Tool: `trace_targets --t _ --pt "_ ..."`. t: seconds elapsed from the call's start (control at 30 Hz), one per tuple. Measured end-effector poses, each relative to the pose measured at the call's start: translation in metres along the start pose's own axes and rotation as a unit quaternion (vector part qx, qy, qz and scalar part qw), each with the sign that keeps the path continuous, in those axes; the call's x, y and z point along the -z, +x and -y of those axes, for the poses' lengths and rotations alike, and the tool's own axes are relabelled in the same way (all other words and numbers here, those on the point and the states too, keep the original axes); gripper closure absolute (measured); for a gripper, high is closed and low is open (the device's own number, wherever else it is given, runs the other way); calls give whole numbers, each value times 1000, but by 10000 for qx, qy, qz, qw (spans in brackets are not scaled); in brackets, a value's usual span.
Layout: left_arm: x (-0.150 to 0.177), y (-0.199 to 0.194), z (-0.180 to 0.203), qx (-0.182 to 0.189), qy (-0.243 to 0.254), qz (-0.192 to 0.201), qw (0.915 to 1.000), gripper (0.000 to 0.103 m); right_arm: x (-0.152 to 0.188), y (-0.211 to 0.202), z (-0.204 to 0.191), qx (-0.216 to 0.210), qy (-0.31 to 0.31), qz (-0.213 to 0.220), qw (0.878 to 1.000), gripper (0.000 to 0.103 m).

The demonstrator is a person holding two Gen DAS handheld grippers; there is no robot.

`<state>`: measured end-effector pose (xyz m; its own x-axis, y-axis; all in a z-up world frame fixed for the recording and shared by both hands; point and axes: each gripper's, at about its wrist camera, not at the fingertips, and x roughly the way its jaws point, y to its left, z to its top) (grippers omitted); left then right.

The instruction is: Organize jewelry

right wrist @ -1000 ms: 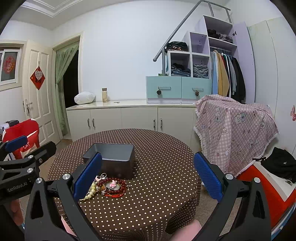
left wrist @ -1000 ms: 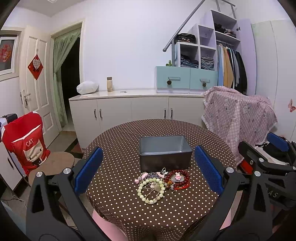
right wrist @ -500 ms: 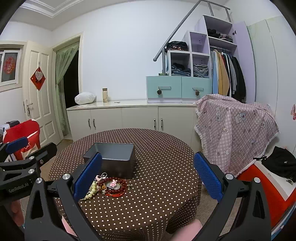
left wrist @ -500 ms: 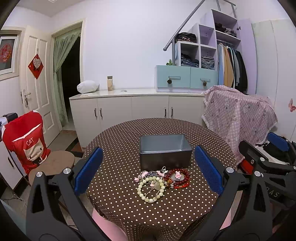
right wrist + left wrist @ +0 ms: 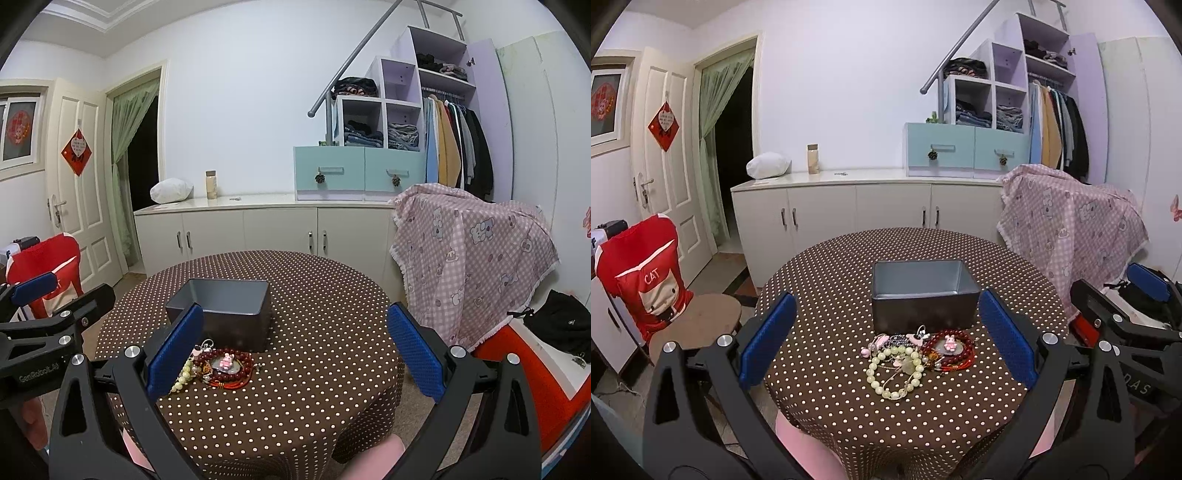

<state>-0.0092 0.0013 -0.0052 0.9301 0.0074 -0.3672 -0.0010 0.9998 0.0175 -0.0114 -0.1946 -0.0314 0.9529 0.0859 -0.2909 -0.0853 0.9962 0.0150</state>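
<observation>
Both the left gripper [image 5: 886, 341] and the right gripper [image 5: 295, 341] hang wide open, holding nothing. On the table [image 5: 827, 280], the pale bead bracelet [image 5: 894, 373] and red bracelet [image 5: 947, 349] lie tangled just before the gray box [image 5: 923, 299]: light, limp, probably slippery, so best pinch one strand at an outer loop.

both black plastic two-finger grippers, left gripper [image 5: 886, 339] and right gripper [image 5: 295, 339], carry textured blue pads [image 5: 766, 338], silver screws and faint white lettering.

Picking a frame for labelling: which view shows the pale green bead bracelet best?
The left wrist view: the bracelet lies as a full loop, unobstructed. In the right wrist view a gripper finger hides most of it; only a few beads show.
</observation>
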Motion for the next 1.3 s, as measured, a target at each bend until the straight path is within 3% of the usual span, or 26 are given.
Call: trace_targets --t 0.3,0.57,0.83,0.93,1.0,1.13,1.3 --pt "22 33 -5 31 -33 -726 9973 6 17 32 5 104 60 -602 9981 8" --pt "43 65 -20 60 -118 -1429 9896 6 40 66 14 159 218 -1270 9915 8" --pt "56 89 -32 144 -213 -1879 9818 6 54 95 12 115 186 -1723 9848 8" --pt "60 96 -36 188 -247 -1986 9796 13 56 103 7 68 157 -1827 9830 8" --pt "63 102 -39 216 -264 -2094 9772 26 56 107 4 56 129 -1863 9824 8" --pt "70 114 -45 231 -403 -2376 9703 41 56 112 0 17 59 -1870 9823 8" --pt "69 120 -48 193 -431 -2342 9710 60 56 122 -6 -71 -35 -1879 9821 8"
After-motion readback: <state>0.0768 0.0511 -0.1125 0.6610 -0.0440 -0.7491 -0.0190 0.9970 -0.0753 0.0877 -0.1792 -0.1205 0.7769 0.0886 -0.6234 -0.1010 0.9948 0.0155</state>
